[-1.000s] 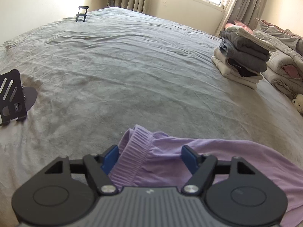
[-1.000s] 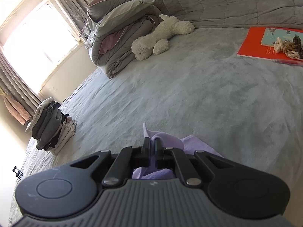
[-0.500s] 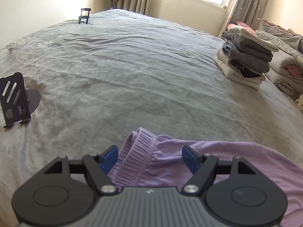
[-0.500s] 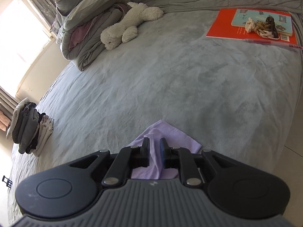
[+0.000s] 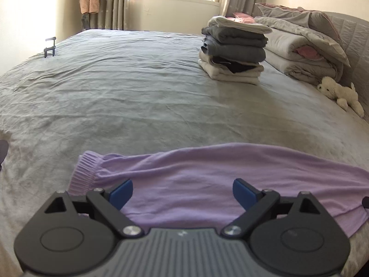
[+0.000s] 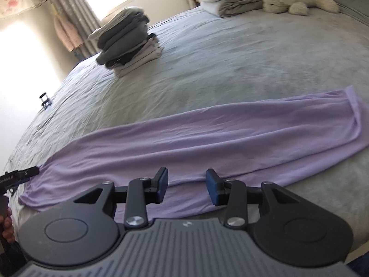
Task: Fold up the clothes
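Lilac trousers (image 6: 207, 138) lie stretched in a long band across the near side of the grey bed (image 6: 230, 69). Their ribbed waistband (image 5: 85, 173) shows at the left in the left wrist view, the rest of the cloth (image 5: 207, 180) running off to the right. My left gripper (image 5: 182, 191) hovers over the cloth near the waistband, its jaws opening wide, pads clear of the fabric. My right gripper (image 6: 186, 185) hangs over the near edge of the band's middle, its jaws opening too, nothing pinched. The left gripper's tip (image 6: 20, 175) shows at the far left in the right wrist view.
A stack of folded grey and cream clothes (image 5: 233, 50) stands further back on the bed. Folded quilts and pillows (image 5: 304, 46) and a white plush toy (image 5: 339, 92) lie at the headboard end. A small black stand (image 5: 49, 47) sits at the far left corner.
Both grippers let go of the lilac trousers and opened. Both views swung: the right one now shows the whole garment laid out, the left one has drawn back from the waistband.
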The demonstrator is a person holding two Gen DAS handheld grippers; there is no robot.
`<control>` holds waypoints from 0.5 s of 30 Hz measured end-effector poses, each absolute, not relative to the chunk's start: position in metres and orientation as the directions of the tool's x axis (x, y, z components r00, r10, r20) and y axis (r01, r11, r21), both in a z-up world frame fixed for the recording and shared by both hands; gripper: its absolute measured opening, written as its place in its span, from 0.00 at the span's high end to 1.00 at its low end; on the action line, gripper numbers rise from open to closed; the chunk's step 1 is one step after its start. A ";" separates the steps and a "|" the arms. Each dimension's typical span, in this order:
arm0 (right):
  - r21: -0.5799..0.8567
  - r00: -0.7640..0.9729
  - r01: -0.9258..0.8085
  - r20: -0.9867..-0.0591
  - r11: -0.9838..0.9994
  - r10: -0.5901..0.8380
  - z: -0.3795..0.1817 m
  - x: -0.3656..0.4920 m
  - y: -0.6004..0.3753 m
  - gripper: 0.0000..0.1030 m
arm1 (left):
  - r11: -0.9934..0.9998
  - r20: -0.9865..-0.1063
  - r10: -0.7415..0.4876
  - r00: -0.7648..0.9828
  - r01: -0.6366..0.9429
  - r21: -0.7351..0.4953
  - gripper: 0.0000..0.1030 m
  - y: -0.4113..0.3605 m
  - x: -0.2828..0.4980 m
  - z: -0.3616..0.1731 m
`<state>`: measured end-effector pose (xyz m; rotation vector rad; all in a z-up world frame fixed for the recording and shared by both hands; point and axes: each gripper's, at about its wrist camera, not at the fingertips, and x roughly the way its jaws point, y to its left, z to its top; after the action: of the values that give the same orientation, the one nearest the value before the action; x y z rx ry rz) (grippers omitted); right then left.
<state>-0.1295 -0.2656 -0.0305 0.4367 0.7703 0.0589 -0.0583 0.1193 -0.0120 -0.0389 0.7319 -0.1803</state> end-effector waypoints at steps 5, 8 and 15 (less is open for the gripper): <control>0.466 0.712 0.121 -0.656 0.877 0.250 -0.038 -0.117 -0.253 0.61 | 0.981 -0.673 -0.189 0.715 0.165 -0.101 0.09 0.115 -0.059 -0.018; 0.469 0.727 0.122 -0.643 0.875 0.243 -0.038 -0.115 -0.252 1.00 | 0.985 -0.682 -0.170 0.711 0.142 -0.097 0.09 0.118 -0.056 -0.021; 0.505 0.771 0.126 -0.591 0.854 0.236 -0.028 -0.136 -0.260 1.00 | 0.984 -0.673 -0.178 0.717 0.111 -0.143 0.09 0.131 -0.056 -0.018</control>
<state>-0.1355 -0.2602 -0.0281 0.5560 0.6966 0.0631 -0.0556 0.1308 -0.0177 -0.0947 0.7542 -0.1601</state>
